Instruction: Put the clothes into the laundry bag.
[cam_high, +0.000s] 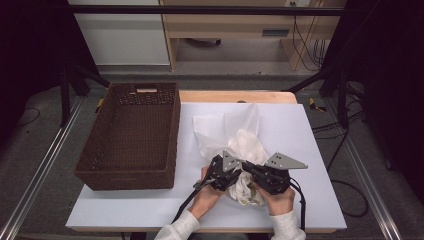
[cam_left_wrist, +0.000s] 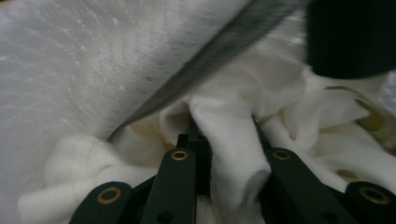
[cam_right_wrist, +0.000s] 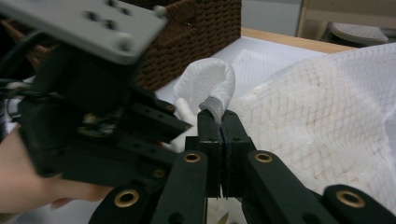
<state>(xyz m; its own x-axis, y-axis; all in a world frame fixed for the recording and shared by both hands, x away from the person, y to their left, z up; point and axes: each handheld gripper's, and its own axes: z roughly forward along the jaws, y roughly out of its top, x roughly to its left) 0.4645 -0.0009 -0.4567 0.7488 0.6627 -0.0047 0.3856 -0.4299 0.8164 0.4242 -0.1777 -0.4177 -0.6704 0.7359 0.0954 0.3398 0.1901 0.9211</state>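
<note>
Mesh bag (cam_high: 235, 131) edge pinched by right gripper (cam_right_wrist: 220, 122), cloth (cam_left_wrist: 233, 140) between left gripper's (cam_left_wrist: 224, 135) jaws (basket (cam_high: 131, 135) alongside)

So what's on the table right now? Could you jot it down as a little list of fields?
surface: white table
basket: brown woven basket, left part of table, looks empty
bag: white mesh bag with zipper edge, beside basket
contents: cream cloth bunched at bag's near end
left tongs: gripping a fold of the cloth
right tongs: shut on the bag's edge
hands: both at the near table edge
</note>
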